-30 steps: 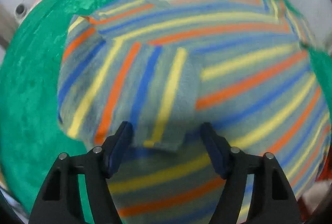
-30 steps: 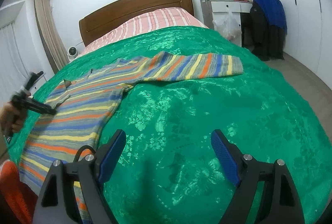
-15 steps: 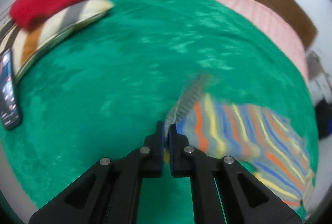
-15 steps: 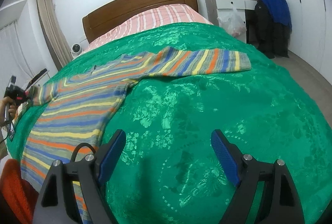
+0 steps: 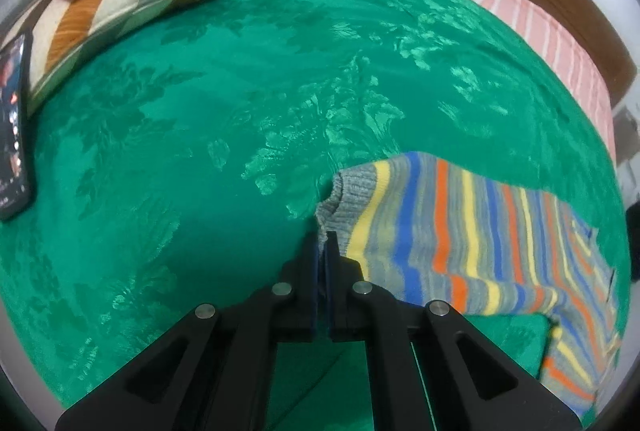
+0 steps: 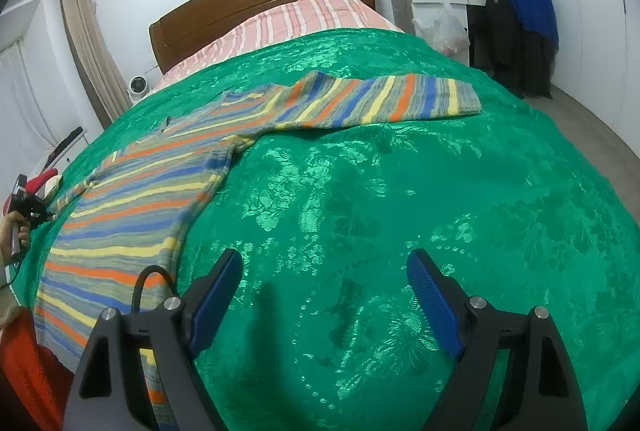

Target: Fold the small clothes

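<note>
Striped sweater (image 6: 168, 187) lies flat on your green bedspread (image 6: 380, 231); your left gripper (image 5: 323, 243) has its jaws clamped on the grey sleeve cuff (image 5: 348, 195), while your right gripper (image 6: 324, 295) hovers, jaws wide apart.

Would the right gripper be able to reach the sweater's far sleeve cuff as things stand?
Probably yes: the right gripper is open, and only bare green bedspread lies between it and the sleeve cuff.
</note>
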Tool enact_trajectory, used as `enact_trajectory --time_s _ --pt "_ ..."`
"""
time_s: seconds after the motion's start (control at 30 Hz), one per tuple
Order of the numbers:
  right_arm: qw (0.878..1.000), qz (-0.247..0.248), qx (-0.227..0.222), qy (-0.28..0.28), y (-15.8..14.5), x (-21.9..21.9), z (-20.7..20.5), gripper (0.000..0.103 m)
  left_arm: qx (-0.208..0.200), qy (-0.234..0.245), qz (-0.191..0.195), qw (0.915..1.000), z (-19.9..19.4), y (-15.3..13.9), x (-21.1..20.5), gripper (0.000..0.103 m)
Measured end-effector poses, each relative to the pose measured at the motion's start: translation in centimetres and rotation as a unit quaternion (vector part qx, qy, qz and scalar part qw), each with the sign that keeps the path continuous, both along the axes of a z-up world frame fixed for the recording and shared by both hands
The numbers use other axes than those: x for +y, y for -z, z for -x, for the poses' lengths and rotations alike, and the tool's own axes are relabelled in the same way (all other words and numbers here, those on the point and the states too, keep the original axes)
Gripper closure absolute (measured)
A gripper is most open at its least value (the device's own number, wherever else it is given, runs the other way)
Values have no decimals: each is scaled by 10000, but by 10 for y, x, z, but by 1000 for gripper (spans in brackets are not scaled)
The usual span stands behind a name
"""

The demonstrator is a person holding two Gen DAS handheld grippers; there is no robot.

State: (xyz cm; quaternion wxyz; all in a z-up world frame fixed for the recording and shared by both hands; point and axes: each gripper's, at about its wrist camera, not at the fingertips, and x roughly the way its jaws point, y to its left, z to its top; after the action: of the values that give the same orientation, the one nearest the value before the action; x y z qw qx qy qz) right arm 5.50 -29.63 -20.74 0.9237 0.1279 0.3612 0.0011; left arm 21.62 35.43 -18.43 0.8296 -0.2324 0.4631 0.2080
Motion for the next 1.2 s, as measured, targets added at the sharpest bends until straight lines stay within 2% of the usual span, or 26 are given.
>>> enact_trajectory --time_s 0.17,0.27,0.33,0.4,0.47,0.5,0.57,0.63,0.73,0.8,0.87,0.9,1.1,1.2 --pt "10000 71 34 -53 1 4 -2 18 12 10 -26 10000 4 -1 4 102" --pt "9999 91 27 -47 1 5 -1 18 59 -354 -231 9991 17 -5 15 100" --pt "10000 89 13 -25 0 4 -1 18 -57 -501 -5 9987 33 -8 20 88" --pt "9999 111 -22 -2 -1 3 0 18 -315 -509 161 9981 54 -17 14 46" --pt "9997 188 -123 9 -5 5 2 18 -645 -289 205 9973 79 -28 -8 23" --pt "9993 271 -243 5 -10 6 5 18 -768 -155 242 9966 88 -30 -19 17" --pt "9979 464 -458 -9 -18 11 9 18 -1013 206 354 9940 107 -30 -48 13" --pt "9960 668 -599 -20 -23 17 11 17 -1039 460 362 9929 116 -20 -69 11" --pt "9960 742 -492 -82 -19 20 9 17 -802 749 197 9938 117 9 -89 11" --pt "9961 773 -429 -48 -17 20 8 17 -876 842 -102 9925 121 17 -97 10" --pt "9968 713 -348 28 -14 15 6 17 -707 997 -452 9915 117 17 -108 7" --pt "9974 661 -292 77 -12 13 5 17 -691 1034 -466 9911 116 16 -109 3" --pt "9991 60 100 398 7 -10 -2 17 -711 1095 -565 9898 116 20 -113 1" --pt "9992 129 117 373 9 -7 -2 15 -668 1099 -664 9895 115 21 -116 1"
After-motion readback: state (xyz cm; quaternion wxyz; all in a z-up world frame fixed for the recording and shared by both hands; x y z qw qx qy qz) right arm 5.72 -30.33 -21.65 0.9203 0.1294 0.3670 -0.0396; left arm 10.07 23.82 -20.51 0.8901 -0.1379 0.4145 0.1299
